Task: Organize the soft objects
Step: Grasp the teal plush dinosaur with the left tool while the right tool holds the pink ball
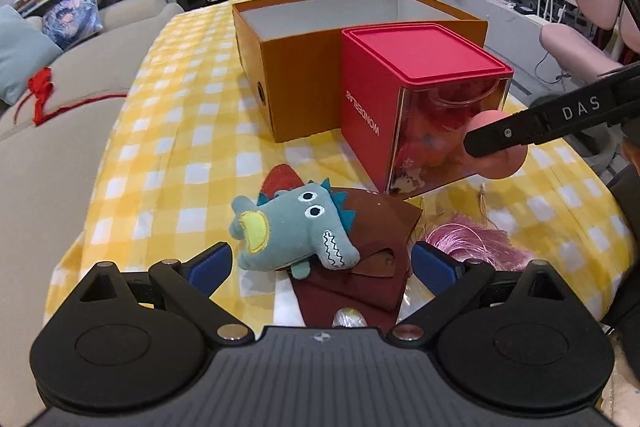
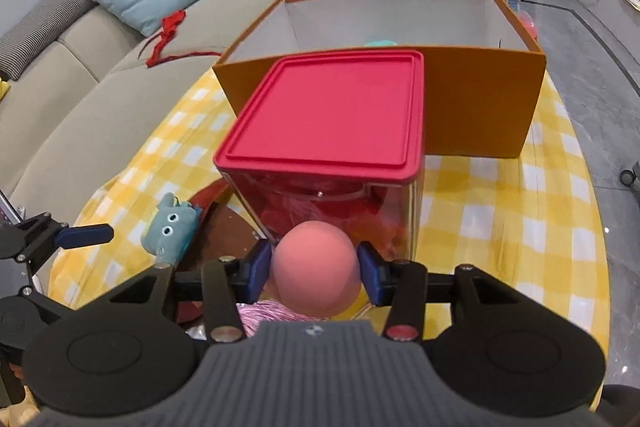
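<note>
- The teal plush toy (image 1: 294,229) lies on a brown cloth (image 1: 372,227) on the table (image 1: 168,131), just in front of the red-lidded container (image 1: 416,99); its long axis runs slantwise — toothed snout toward the camera and to the right, tail end to the left, eyes facing up
- The left gripper (image 1: 320,265) hovers over the toy, jaws spread wide on either side of it, the blue pads (image 1: 210,265) clear of it, gripping nothing
- The right gripper (image 2: 314,265) has its jaws part-way closed on a pink ball (image 2: 314,267), pads pressed to both sides, right in front of the container's clear wall
- The open orange box (image 2: 480,115) stands directly behind the container
</note>
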`<state>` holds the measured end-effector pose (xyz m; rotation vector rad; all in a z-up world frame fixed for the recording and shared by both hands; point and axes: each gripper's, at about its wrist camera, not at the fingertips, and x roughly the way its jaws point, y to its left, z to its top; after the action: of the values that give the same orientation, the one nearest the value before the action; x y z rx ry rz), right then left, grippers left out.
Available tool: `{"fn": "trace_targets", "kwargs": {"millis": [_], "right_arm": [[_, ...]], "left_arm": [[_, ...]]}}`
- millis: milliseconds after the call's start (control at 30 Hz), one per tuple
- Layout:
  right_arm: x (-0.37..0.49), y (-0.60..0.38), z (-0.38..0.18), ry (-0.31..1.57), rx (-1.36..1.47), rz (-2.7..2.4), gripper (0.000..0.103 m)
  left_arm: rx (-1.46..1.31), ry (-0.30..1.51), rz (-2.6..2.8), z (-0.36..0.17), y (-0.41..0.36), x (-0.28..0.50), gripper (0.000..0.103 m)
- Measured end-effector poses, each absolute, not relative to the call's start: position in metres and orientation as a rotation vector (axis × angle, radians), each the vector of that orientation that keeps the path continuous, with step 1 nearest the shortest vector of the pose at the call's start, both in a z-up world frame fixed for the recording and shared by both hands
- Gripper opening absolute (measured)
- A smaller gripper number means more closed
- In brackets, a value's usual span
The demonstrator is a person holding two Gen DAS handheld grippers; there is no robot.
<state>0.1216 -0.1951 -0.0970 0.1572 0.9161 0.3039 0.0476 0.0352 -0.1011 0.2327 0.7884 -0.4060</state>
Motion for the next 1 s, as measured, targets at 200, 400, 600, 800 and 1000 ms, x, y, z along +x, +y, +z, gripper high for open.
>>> {"fn": "trace_targets", "kwargs": {"millis": [200,400,600,800,1000], "right_arm": [[0.121,-0.198,-0.103,0.954,0.146,0.32,0.047],[0.125,-0.203,-0.103,0.97,0.223,0.342,0.047],[0.128,-0.193,-0.11,1.002,0.211,0.369,0.047],[0.127,-0.189,-0.11,0.997,0.193,0.385,0.047],[0.128,-0.189,-0.112,1.01,0.185,0.376,0.047]], "left_arm": [[0.2,0.762,-0.459,-0.111,0.036,0.062,0.103],[0.137,0.789,-0.398,-0.119,0.034,0.082,0.103],[0.07,0.835,-0.312,-0.125,0.044,0.096,0.103],[-0.04,0.879,-0.234,-0.125,0.053,0.113,0.103],[-0.19,1.009,-0.195,-0.134,0.064,0.131,0.089]]}}
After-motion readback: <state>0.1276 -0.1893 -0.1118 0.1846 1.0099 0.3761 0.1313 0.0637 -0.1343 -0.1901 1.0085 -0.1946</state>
